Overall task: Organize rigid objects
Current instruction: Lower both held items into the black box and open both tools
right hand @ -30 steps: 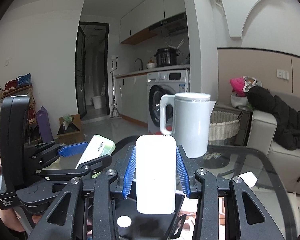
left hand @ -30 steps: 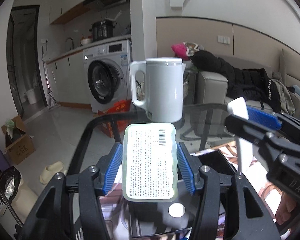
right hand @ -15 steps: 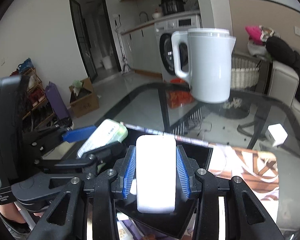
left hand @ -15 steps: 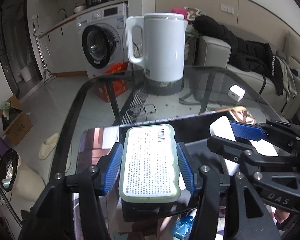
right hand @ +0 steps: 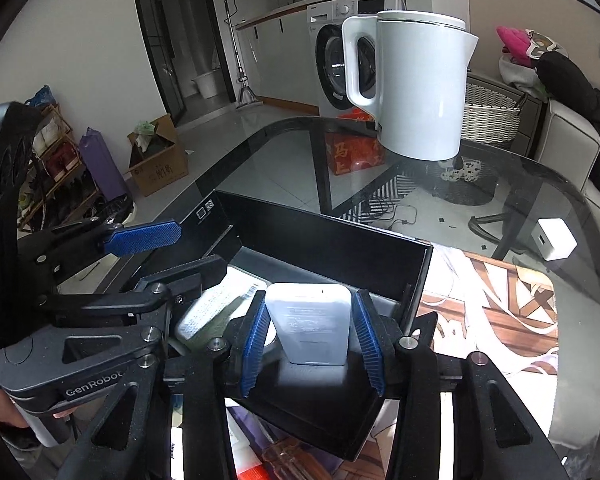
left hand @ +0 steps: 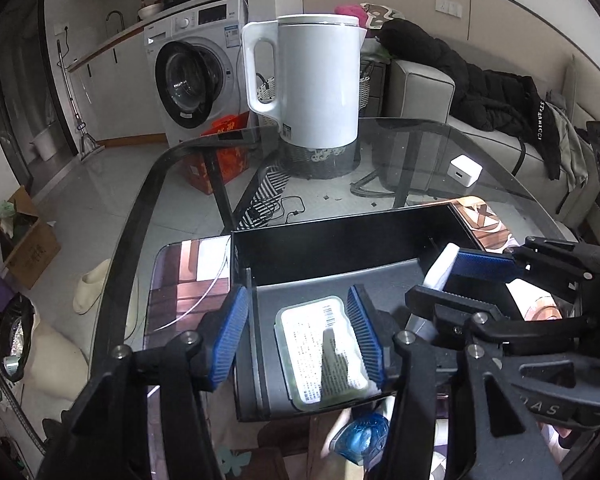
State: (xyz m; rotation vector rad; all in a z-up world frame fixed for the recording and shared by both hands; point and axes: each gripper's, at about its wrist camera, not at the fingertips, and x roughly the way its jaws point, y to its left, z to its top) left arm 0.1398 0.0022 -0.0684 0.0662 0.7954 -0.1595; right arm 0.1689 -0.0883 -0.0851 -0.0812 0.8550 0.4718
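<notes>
A black open box [left hand: 340, 240] stands on the glass table. A pale green labelled case [left hand: 324, 352] lies flat on the box floor. My left gripper [left hand: 300, 336] is open around it, its blue pads [left hand: 228, 336] clear of the case sides. My right gripper [right hand: 310, 340] hangs over the box with a white rectangular case [right hand: 310, 324] between its pads; there are small gaps at both sides, so it looks open. The white case shows edge-on in the left wrist view [left hand: 440, 266]. The green case shows in the right wrist view [right hand: 216, 312] under the left gripper.
A white electric kettle [left hand: 316, 80] stands at the far side of the glass table [left hand: 400, 152]. A small white charger cube [left hand: 465, 170] lies to the right. A patterned mat [right hand: 500, 300] lies under the box. A blue bottle [left hand: 360, 436] lies near the front edge.
Both grippers lowered into the black box. The left gripper opened and let go of the green case, which now lies on the box floor. The right pads loosened around the white case.
</notes>
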